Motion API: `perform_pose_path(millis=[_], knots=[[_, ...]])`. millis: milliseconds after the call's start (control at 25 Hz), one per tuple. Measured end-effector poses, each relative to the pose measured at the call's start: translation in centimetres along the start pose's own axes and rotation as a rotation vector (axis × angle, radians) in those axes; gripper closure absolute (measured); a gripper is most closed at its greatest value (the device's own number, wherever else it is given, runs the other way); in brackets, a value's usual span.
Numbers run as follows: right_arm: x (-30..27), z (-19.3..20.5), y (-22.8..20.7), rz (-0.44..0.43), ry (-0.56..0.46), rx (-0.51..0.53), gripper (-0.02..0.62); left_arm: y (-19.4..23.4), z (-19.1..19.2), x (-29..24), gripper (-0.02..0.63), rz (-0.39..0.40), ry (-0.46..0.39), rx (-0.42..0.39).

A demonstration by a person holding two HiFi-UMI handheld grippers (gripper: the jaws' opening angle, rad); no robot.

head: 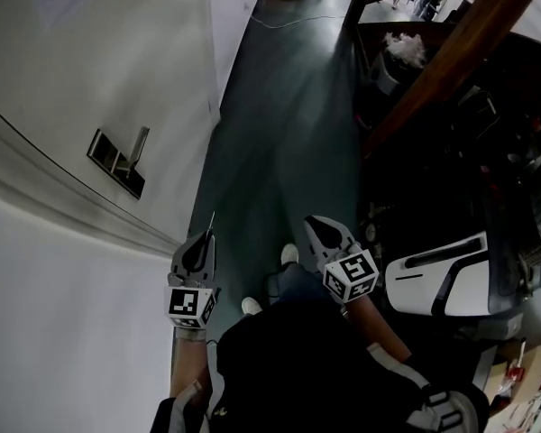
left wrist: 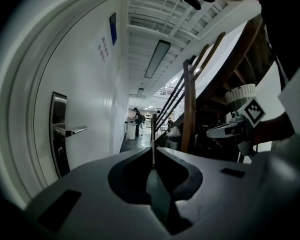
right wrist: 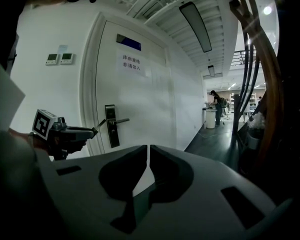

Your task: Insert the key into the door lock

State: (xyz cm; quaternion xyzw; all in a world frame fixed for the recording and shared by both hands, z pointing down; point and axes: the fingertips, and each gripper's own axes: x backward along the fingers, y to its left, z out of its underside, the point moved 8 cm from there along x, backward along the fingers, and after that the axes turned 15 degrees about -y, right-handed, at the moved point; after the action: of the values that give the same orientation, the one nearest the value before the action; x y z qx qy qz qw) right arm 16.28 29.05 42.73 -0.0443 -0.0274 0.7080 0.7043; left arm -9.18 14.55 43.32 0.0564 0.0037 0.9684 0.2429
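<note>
I am pinching the key (left wrist: pixel 153 156) in the left gripper (head: pixel 204 242), blade poking out at frame centre; the door lock (left wrist: pixel 58 134) is sitting middle-left, well apart. The right gripper (right wrist: pixel 148 155) is idling, jaws nearly together, empty. I judge the key thin, stiff, light and slippery: best held by its head.

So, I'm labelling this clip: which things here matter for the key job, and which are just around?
Job: key, pinched in left gripper; door lock.
Around: wooden stair rail; white machine on floor; paper notice; idle right gripper.
</note>
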Motion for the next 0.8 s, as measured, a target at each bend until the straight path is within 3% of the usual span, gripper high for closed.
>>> perform_pose_path(millis=[280, 800], knots=[[-7.4, 1.8, -2.7, -0.048, 0.022, -0.018, 0.568, 4.5, 2.5, -3.8, 0.578, -0.050, 0.036, -0.017], [-23.5, 1.6, -9.3, -0.377, 0.100, -0.064, 0.568, 9.2, 3.0, -11.6, 0.578, -0.363, 0.044, 0.059]])
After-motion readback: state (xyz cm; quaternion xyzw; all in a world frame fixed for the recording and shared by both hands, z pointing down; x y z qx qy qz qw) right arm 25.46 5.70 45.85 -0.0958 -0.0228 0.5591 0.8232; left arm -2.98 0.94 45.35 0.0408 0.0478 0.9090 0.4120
